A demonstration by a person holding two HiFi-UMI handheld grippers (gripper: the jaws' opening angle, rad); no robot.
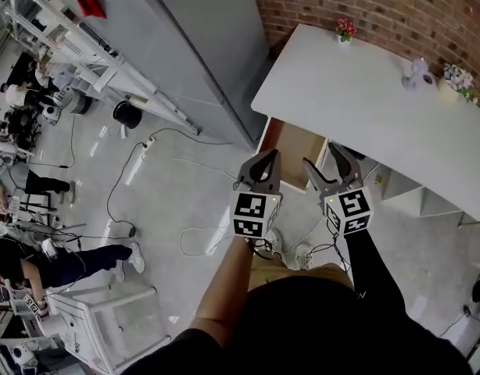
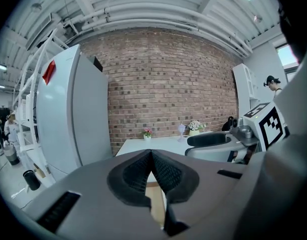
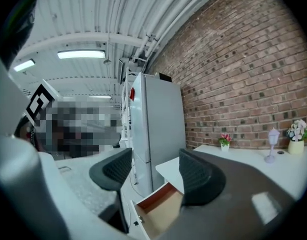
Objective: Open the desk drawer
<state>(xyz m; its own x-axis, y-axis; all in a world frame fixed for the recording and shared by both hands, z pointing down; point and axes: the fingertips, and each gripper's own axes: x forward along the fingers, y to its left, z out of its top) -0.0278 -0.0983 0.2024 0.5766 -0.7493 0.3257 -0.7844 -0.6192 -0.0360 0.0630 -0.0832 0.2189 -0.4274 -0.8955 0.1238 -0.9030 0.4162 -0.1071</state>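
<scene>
Wood-lined white desk drawer (image 1: 293, 143) stands open under the white desk (image 1: 365, 84). Left gripper (image 1: 263, 164), jaws closed and empty, and right gripper (image 1: 327, 164), jaws apart and empty, hang clear of the drawer.

Back: red brick wall (image 1: 381, 6)
Left: tall pale-grey metal cabinet (image 1: 185, 45)
Floor: small black round bucket (image 1: 127, 114)
Flowers: pink potted posy (image 1: 345, 29)

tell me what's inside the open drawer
The drawer shows only a bare wooden bottom and a reddish side wall; no contents are visible. Its back is hidden under the desk.
</scene>
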